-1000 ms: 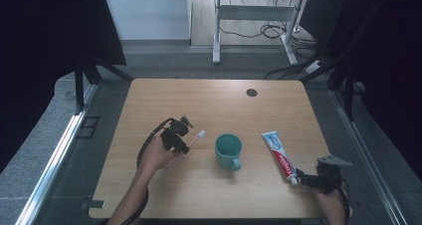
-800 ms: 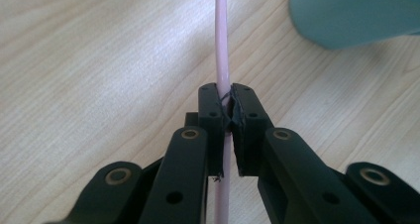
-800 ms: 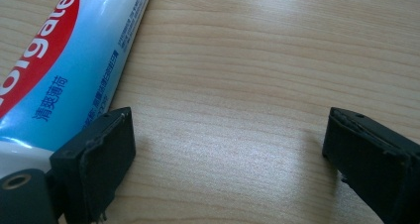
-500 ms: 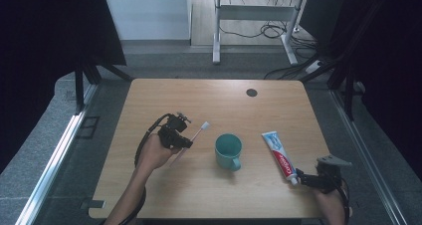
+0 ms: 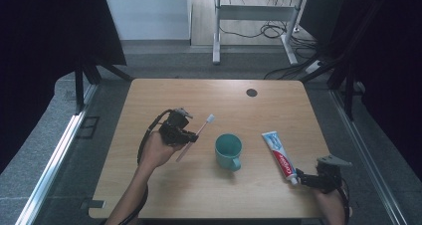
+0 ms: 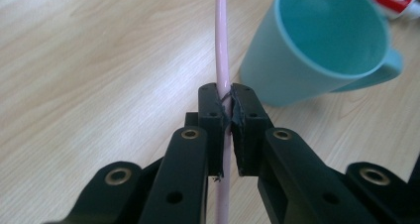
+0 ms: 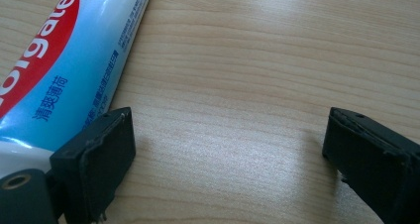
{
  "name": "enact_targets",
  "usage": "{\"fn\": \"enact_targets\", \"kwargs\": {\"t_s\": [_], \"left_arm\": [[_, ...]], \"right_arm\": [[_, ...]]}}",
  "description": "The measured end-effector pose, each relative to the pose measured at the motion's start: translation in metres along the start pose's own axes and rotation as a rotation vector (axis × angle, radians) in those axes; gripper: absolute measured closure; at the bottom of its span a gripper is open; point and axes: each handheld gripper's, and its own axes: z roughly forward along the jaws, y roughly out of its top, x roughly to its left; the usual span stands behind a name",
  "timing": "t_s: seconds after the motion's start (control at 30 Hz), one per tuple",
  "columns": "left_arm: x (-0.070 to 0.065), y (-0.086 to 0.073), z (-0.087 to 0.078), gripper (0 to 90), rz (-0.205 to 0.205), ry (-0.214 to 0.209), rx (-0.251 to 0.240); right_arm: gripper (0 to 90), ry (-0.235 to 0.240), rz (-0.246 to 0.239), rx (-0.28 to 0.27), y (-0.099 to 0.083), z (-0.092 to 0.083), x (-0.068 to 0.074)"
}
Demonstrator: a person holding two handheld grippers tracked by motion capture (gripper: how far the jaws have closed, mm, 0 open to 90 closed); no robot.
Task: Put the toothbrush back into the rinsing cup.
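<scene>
Toothbrush (image 5: 195, 135): pink handle with a white head, pinched partway along its handle by the left gripper (image 5: 180, 131) and lifted off the table (image 5: 164, 93); in the high view it slants with the head up and to the right, toward the far side of the table.
Left gripper jaws: pressed tight on the thin pink handle, which in the left gripper view (image 6: 225, 105) runs straight up between the two black pads.
Left hand (image 5: 158, 150): wraps the gripper body from below, forearm coming in from the near table edge.
Mug (image 5: 228, 151): teal, upright, handle toward the near edge, just right of the toothbrush and apart from it; in the left gripper view (image 6: 322, 40) it stands close beyond the jaws.
Toothpaste tube (image 5: 280, 156): lies flat right of the mug, cap end toward the right gripper (image 5: 309, 179).
Right gripper jaws: spread wide and low over bare wood, with the tube (image 7: 64, 60) just beside the left-hand jaw in the right gripper view; nothing between them.
Table hole (image 5: 252, 92): a small dark round spot near the far edge.
</scene>
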Motion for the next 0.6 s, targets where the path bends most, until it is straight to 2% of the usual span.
{"fn": "enact_targets", "kwargs": {"t_s": [0.23, 0.6], "left_arm": [[-0.008, 0.006, -0.004, 84.2, 0.03, 0.005, -0.044], [-0.016, 0.013, -0.009, 84.2, 0.074, -0.013, -0.127]], "right_arm": [[5.6, 0.0, 0.001, 0.0, 0.0, 0.0, 0.0], [5.6, 0.0, 0.0, -0.001, 0.0, 0.0, 0.0]]}}
